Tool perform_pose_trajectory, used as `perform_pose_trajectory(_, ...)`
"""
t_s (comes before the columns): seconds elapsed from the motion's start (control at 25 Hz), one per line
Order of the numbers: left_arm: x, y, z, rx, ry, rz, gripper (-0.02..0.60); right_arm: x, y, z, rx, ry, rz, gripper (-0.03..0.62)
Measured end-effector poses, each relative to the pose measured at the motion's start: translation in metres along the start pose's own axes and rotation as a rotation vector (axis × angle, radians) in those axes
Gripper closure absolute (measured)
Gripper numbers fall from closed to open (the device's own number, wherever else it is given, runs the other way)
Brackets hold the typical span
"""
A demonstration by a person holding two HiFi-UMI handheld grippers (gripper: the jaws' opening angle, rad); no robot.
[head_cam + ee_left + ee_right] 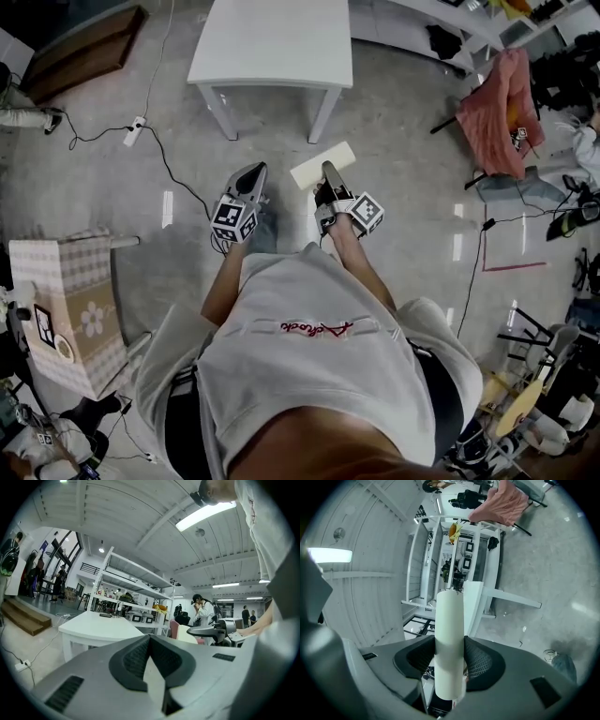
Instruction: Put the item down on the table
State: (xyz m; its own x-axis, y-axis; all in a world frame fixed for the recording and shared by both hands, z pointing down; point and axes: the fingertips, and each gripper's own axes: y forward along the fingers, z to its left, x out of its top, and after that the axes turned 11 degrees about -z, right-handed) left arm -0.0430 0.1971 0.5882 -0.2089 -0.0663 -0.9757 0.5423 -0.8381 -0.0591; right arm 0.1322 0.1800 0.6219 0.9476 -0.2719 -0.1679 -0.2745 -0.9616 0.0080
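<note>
A flat cream-white item point(322, 165) sticks out ahead of my right gripper point(329, 171), which is shut on it. In the right gripper view the item point(449, 634) stands as a long pale slab between the two dark pads point(480, 660), both pressed to its sides. My left gripper point(253, 172) is beside it, its tips together and nothing between them. In the left gripper view, my left gripper's point(149, 639) pads meet at the far end. The white table point(272, 42) stands a little ahead on the grey floor, and its top point(96, 625) shows ahead to the left.
A patterned cardboard box point(70, 309) stands at the left. A cable and power strip point(134, 131) lie on the floor left of the table. At the right a pink cloth point(502, 108) hangs over a chair. White shelves point(131, 581) and several people stand behind the table.
</note>
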Motion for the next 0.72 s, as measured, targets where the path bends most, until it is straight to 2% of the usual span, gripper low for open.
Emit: perform_pose_trajectory(0.72, 0.023, 0.086, 0.106, -0.001, -0.02, 0.017, 0.569, -0.005, 0.139, 0.009, -0.03, -0.015, -0.005, 0.398)
